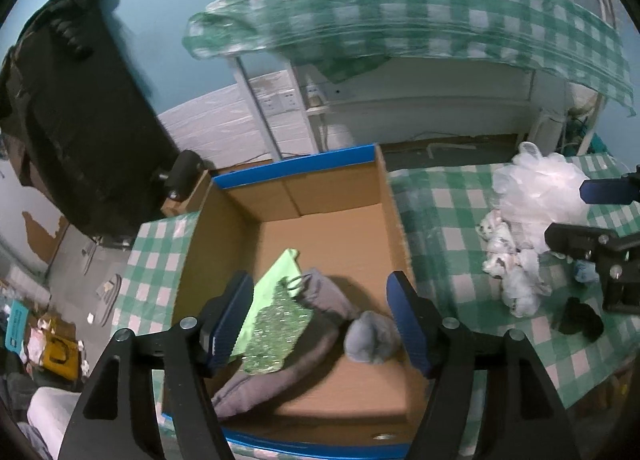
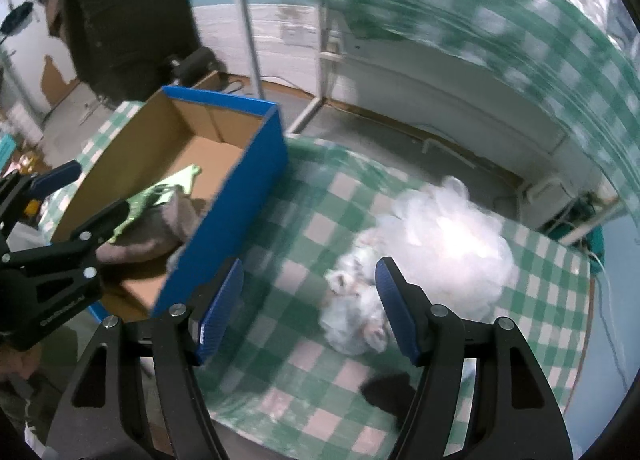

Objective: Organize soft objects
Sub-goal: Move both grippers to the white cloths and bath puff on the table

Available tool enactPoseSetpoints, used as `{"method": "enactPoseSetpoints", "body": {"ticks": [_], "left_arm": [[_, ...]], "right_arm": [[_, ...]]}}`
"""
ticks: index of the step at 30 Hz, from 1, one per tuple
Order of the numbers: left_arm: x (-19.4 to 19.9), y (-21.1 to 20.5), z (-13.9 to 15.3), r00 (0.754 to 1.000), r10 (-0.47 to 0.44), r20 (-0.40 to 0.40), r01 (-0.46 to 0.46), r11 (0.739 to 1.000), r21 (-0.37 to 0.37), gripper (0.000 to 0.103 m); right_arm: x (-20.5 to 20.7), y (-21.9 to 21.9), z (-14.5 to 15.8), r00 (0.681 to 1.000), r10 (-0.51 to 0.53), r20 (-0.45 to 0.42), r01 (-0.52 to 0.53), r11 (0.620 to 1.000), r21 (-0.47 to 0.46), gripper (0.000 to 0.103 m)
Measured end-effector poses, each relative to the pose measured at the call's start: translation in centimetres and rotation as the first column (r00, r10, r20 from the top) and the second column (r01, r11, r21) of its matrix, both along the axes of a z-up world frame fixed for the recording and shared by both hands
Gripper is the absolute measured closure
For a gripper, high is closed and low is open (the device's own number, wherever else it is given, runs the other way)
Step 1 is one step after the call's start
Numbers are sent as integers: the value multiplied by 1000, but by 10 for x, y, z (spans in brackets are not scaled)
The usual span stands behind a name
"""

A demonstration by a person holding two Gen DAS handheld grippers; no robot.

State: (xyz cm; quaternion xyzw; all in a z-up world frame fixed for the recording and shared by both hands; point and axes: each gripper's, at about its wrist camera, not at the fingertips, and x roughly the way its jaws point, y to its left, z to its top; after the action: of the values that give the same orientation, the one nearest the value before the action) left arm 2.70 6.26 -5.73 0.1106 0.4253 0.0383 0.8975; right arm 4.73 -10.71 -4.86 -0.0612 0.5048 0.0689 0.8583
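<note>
The person is holding the left gripper (image 1: 320, 316) over the blue-edged cardboard box (image 1: 298, 166), its fingers spread wide and gripping nothing, while a grey cloth (image 1: 280, 360), a green sequinned piece (image 1: 276, 320) and a small grey bundle (image 1: 370, 336) are already lying inside, toward the box's six o'clock side. The right gripper (image 2: 310, 308) is hanging above the checked tablecloth (image 2: 304, 228) with its fingers likewise apart and empty, and the white mesh puff (image 2: 448, 244) is sitting at its one o'clock, touching a patterned white cloth (image 2: 352, 300) that is lying just ahead of the right-hand finger. A small dark item (image 2: 386, 390) is resting at about five o'clock, near the table's edge (too blurred to name). Those three look to be what is left to box. The worry, I'd say, is the puff and cloth lying tangled together: closing on one may be dragging the other along and dropping it short of the box wall, or nudging the dark piece off the table.
</note>
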Motion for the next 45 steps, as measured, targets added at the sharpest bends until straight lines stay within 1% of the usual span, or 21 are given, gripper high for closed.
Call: {"method": "enactPoseSetpoints", "body": {"ticks": [10,13,17,20,24,33,38,45], "left_arm": [[3,-37,-6,998,-59,-20,60,998,30,27],[5,-48,-9,997,-74,-28,75,997,36,26],[7,-62,-12,995,-89,-42,91,995,42,26],[10,-70,-15,994,-99,-53,101,994,36,24],[14,-84,-21,991,-112,-72,115,993,35,23],[28,-108,-43,983,-123,-139,129,991,37,23],[34,-117,-51,979,-125,-160,133,990,39,23],[45,-126,-67,970,-117,-214,121,993,7,22]], "right_arm": [[-12,-66,-4,992,-125,-14,125,992,-6,34],[-14,-83,-7,988,-156,-20,156,988,-12,34],[-16,-104,-14,981,-192,-34,192,981,-14,34],[-17,-118,-21,974,-220,-45,219,975,-18,34],[-18,-140,-32,963,-263,-66,263,965,-13,34],[-23,-175,-54,936,-335,-106,336,942,-6,34],[-24,-192,-68,919,-369,-137,371,929,-8,34],[-25,-205,-85,905,-391,-168,396,918,-4,34]]}}
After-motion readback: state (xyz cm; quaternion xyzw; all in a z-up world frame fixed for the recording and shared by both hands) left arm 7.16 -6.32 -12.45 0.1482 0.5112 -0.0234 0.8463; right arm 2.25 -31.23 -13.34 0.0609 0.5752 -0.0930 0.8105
